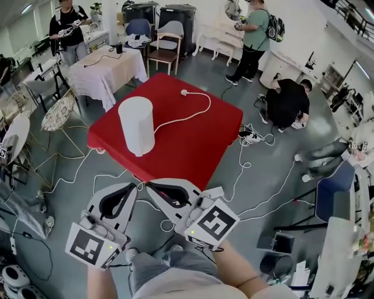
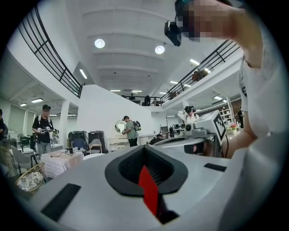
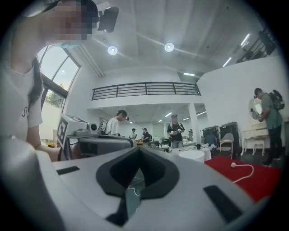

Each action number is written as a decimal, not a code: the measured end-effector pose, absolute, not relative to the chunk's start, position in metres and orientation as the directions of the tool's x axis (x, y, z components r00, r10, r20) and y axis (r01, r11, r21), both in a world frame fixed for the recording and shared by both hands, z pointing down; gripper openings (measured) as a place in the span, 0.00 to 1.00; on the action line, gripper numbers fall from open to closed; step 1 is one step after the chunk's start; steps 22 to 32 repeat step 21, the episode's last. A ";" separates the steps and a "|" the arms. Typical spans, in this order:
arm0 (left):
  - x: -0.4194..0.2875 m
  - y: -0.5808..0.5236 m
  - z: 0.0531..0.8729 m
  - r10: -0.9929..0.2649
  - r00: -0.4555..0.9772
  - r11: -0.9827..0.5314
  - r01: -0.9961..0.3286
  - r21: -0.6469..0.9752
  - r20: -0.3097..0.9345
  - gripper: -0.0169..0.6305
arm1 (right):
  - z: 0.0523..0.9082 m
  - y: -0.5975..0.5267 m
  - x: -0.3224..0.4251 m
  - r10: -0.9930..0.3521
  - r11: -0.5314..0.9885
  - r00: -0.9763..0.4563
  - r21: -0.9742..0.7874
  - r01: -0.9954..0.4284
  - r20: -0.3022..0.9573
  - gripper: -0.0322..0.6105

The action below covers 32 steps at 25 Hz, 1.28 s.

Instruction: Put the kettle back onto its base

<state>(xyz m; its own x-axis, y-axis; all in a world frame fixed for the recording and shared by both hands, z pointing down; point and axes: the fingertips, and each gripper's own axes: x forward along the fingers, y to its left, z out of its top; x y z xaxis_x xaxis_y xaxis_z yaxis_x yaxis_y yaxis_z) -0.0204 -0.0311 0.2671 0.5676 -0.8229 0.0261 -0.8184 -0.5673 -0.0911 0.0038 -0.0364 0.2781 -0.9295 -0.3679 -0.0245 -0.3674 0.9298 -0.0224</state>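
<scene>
Kettle [image 1: 136,125]: white, cylindrical, upright on the red table [image 1: 193,146], at 12 o'clock from both grippers and well apart from them. It is placed toward the table's 9 o'clock side. Its base cannot be made out apart from the body.

A white cord [image 1: 193,114] is run from the kettle's foot across the cloth, looped, and ended in a small round plug [image 1: 184,92] at 1 o'clock from the kettle. Only bare red cloth is seen between the grippers and the kettle.

The left gripper [image 1: 133,188] and right gripper [image 1: 151,187] are held side by side at the table's 6 o'clock edge, tips nearly touching. In both gripper views the jaws are closed together with nothing held. Red cloth is glimpsed through the left one's slot.

Around the table:
- At 11 o'clock, a beige-clothed table [image 1: 108,70] and a wicker chair [image 1: 58,111].
- At 12 o'clock, a wooden chair [image 1: 165,44] and black bins [image 1: 175,14].
- At 3 o'clock, a power strip [image 1: 252,136] and loose floor cables [image 1: 257,175].
- At 4 o'clock, a blue chair [image 1: 333,187].

Counts: one kettle, one cord, one red table and two grippers. Three people are seen whole: one standing at 11 o'clock [image 1: 70,32], one standing at 1 o'clock [image 1: 254,35] and one crouched at 2 o'clock [image 1: 286,102]. The legs [image 1: 327,155] of a fourth are cut off at the 3 o'clock edge.
</scene>
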 end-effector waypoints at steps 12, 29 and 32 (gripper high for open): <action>-0.039 -0.014 0.260 -0.806 0.592 -0.591 -0.800 -0.107 0.027 0.04 | 0.269 -0.017 -0.018 -0.392 0.920 -0.919 -0.007 -0.392 -0.041 0.06; -0.078 0.000 0.253 -0.817 0.576 -0.575 -0.810 -0.117 0.022 0.04 | 0.257 -0.008 -0.051 -0.426 0.905 -0.902 -0.018 -0.426 -0.069 0.06; -0.078 0.000 0.253 -0.817 0.576 -0.575 -0.810 -0.117 0.022 0.04 | 0.257 -0.008 -0.051 -0.426 0.905 -0.902 -0.018 -0.426 -0.069 0.06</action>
